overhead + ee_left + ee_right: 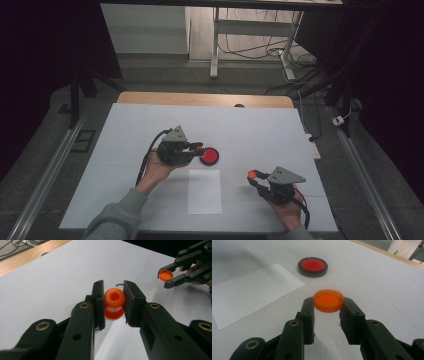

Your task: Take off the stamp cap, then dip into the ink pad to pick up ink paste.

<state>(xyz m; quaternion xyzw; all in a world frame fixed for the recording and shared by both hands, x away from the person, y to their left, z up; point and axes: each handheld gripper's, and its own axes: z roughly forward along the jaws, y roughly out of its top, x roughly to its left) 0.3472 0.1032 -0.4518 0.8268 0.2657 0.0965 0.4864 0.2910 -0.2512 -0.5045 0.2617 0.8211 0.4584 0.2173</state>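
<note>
On the bench [125,150], the disc [209,156] lies just behind the sheet [204,192], between both grippers

2 hand-held grippers: the left [199,147] and the right [253,176]. 1 orange bottle [114,303], 1 orange cap [328,300], 1 red disc [209,156], 1 paper sheet [204,191], all on 1 surface [260,135].

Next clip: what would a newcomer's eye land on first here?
The bright orange pieces against the white table: the left gripper clamps a small orange bottle by its open neck, while the right gripper pinches the matching orange cap above the table. Next comes the red disc in a black rim, lying just beyond a white paper sheet at the table's middle.
</note>
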